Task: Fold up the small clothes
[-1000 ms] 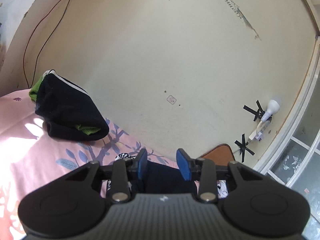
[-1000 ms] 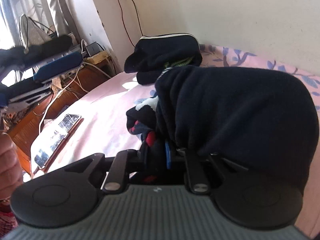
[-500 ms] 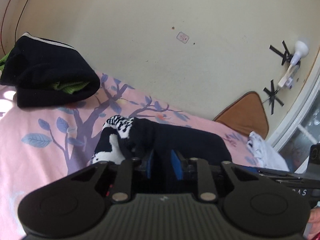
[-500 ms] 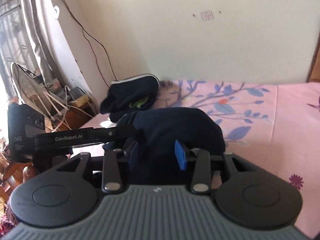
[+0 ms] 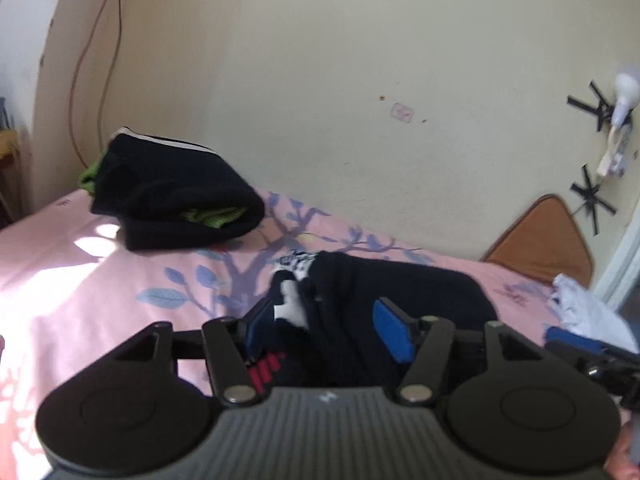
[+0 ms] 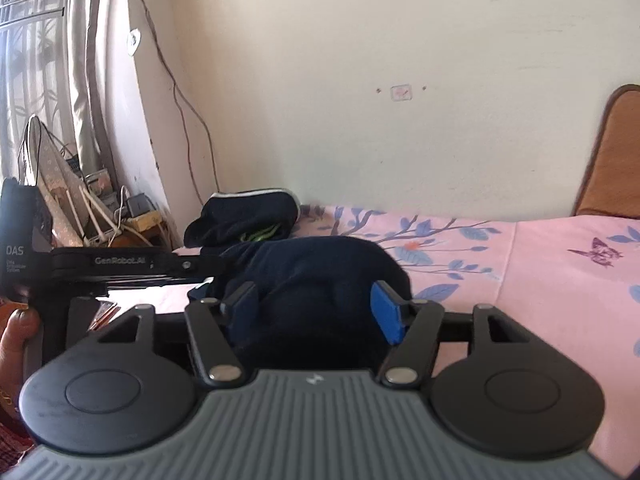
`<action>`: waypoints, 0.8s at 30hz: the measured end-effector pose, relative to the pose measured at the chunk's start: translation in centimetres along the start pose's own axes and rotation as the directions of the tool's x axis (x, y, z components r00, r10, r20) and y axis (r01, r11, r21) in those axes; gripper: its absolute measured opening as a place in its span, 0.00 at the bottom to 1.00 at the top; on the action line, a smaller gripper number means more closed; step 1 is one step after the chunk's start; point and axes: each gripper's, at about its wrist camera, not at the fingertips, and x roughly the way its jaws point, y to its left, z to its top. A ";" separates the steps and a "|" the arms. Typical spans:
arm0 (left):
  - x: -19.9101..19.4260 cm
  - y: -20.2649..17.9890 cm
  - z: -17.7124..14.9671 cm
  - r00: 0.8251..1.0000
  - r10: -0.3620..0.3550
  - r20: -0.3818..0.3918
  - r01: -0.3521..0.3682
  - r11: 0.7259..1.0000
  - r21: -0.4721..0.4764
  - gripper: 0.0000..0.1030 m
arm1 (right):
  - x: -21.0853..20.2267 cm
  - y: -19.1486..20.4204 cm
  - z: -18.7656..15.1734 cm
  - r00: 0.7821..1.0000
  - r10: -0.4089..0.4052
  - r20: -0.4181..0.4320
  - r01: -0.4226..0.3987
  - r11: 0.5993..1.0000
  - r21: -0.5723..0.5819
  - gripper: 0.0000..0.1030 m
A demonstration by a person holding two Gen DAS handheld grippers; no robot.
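Note:
A dark navy garment with a black-and-white patterned part lies bunched on the pink floral bedsheet. My left gripper straddles its near edge. Its jaws are opening, and the cloth sits between the blue pads without being pressed. From the other side my right gripper stands over the same garment, jaws also opening, pads clear of the cloth. The left gripper shows at the left of the right wrist view. A folded black pile with green inside rests near the wall.
A brown headboard cushion and white cloth sit at the bed's right end. The wall runs just behind the bed, with a cable hanging down it. Cluttered shelves and a curtain stand at the left. A hand holds the left gripper.
Both grippers were shut on the dark garment while it was held up. It now lies on the bed, and both pairs of jaws have spread apart around it.

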 end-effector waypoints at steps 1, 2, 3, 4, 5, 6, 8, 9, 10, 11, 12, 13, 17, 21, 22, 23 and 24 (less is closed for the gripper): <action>0.3 -0.2 -0.3 0.998 0.055 -0.016 -0.054 0.998 0.025 0.55 | 0.0 -0.8 -0.3 1.000 0.006 -0.005 -0.006 0.999 0.046 0.69; 0.7 -0.2 -0.6 0.995 0.095 -0.033 -0.094 0.995 0.040 0.55 | 0.0 -1.7 -0.6 1.000 0.015 -0.017 -0.014 0.996 0.094 0.70; 0.9 -0.2 -0.9 0.992 0.116 -0.043 -0.114 0.992 0.045 0.55 | 0.2 -2.5 -0.9 0.999 0.024 -0.028 -0.020 0.990 0.141 0.70; 1.0 -0.1 -1.2 0.991 0.125 -0.046 -0.123 0.991 0.045 0.56 | 0.4 -3.4 -1.4 0.998 0.041 -0.039 -0.033 0.979 0.199 0.70; 0.9 -0.1 -1.4 0.991 0.131 -0.041 -0.129 0.991 0.045 0.56 | 0.5 -4.1 -1.9 0.997 0.067 -0.041 -0.055 0.967 0.248 0.70; 0.9 -0.2 -1.5 0.990 0.140 -0.034 -0.138 0.989 0.052 0.57 | 0.7 -4.9 -2.6 0.995 0.096 -0.041 -0.080 0.951 0.297 0.70; 0.8 -0.5 -1.6 0.987 0.161 -0.023 -0.159 0.985 0.070 0.60 | 0.8 -5.9 -2.5 0.989 0.142 -0.033 -0.120 0.921 0.370 0.70; 0.8 -0.6 -1.8 0.986 0.168 -0.018 -0.166 0.983 0.079 0.61 | 0.7 -6.4 -2.6 0.987 0.159 -0.007 -0.144 0.911 0.386 0.71; 0.9 -0.7 -1.9 0.985 0.174 -0.015 -0.172 0.981 0.085 0.63 | 0.7 -6.9 -2.7 0.985 0.172 0.004 -0.158 0.893 0.421 0.72; 0.9 -0.8 -2.0 0.983 0.181 -0.012 -0.179 0.980 0.090 0.66 | 0.8 -7.5 -2.8 0.983 0.185 0.005 -0.167 0.872 0.460 0.74; 1.0 -0.8 -2.1 0.982 0.186 -0.008 -0.185 0.979 0.090 0.68 | 1.0 -8.2 -3.0 0.981 0.196 0.005 -0.172 0.849 0.500 0.74; 1.1 -0.8 -2.3 0.982 0.191 -0.006 -0.190 0.978 0.088 0.74 | 1.2 -9.0 -3.2 0.978 0.209 0.008 -0.178 0.815 0.552 0.74; 1.2 -0.5 -2.5 0.983 0.185 -0.008 -0.184 0.980 0.069 0.79 | 1.0 -11.7 -4.4 0.960 0.265 0.088 -0.248 0.663 0.706 0.74; 1.3 -0.1 -2.4 0.984 0.179 -0.014 -0.178 0.983 0.047 0.82 | 0.9 -11.8 -4.3 0.956 0.273 0.103 -0.262 0.647 0.716 0.73; 1.3 -0.1 -2.4 0.984 0.178 -0.015 -0.177 0.983 0.043 0.83 | 0.8 -11.6 -4.1 0.959 0.269 0.094 -0.254 0.661 0.706 0.74; 1.4 0.0 -2.4 0.984 0.177 -0.015 -0.176 0.984 0.041 0.83 | 0.8 -11.3 -4.0 0.960 0.265 0.085 -0.247 0.672 0.698 0.74; 1.3 0.0 -2.4 0.984 0.176 -0.014 -0.176 0.984 0.041 0.83 | 0.9 -11.1 -3.9 0.962 0.261 0.080 -0.242 0.680 0.692 0.74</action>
